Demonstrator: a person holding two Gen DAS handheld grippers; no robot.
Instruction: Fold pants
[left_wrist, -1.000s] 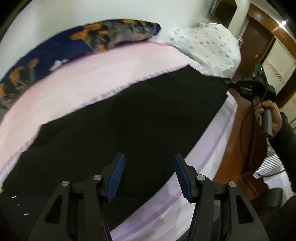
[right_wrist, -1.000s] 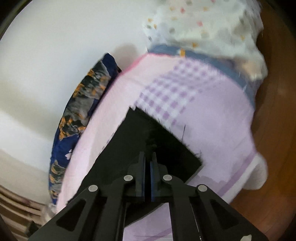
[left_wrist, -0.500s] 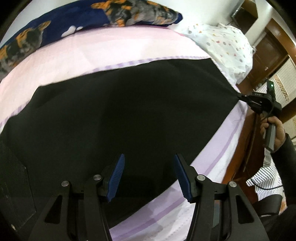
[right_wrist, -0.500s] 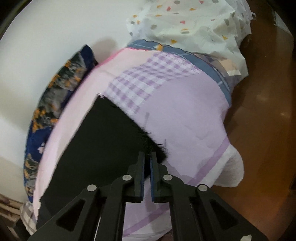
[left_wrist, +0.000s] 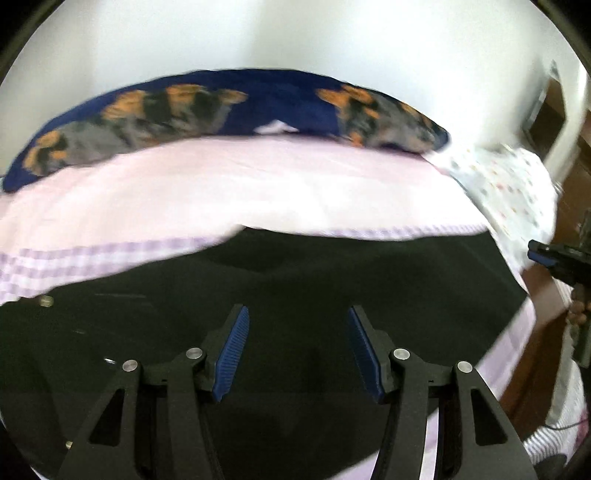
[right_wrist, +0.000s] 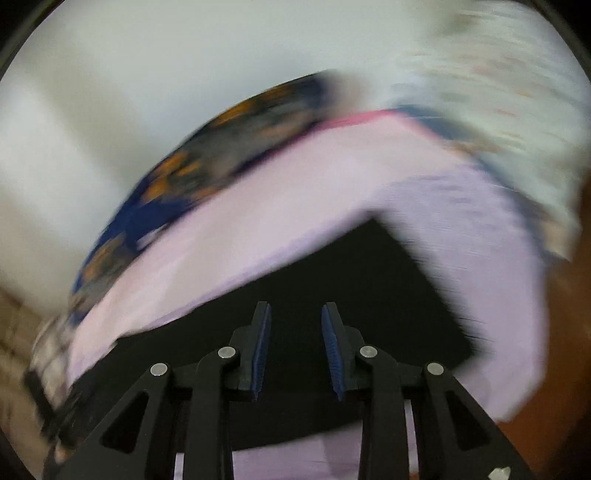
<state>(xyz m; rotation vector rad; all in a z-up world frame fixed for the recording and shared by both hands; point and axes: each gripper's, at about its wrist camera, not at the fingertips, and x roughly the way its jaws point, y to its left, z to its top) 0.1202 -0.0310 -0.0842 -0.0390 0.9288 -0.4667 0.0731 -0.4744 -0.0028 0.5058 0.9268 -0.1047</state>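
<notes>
Black pants (left_wrist: 332, 280) lie spread flat across the pink and lilac bed sheet (left_wrist: 236, 184). My left gripper (left_wrist: 297, 314) is open and empty, hovering just above the pants near the front edge. In the right wrist view the pants' leg end (right_wrist: 369, 280) lies flat with its frayed hem at the right. My right gripper (right_wrist: 295, 308) is open and empty above it. The right gripper also shows at the far right of the left wrist view (left_wrist: 543, 254), clear of the cloth. The right wrist view is motion-blurred.
A dark blue pillow with orange print (left_wrist: 229, 107) lies along the white wall at the back of the bed. A white spotted blanket (left_wrist: 513, 181) is bunched at the right end. Brown wooden floor (right_wrist: 569, 332) lies beyond the bed's right edge.
My right gripper has opened and let go of the pants' leg end, which now lies flat. Both grippers have shifted; the left one now looks more level, toward the pillow and wall.
</notes>
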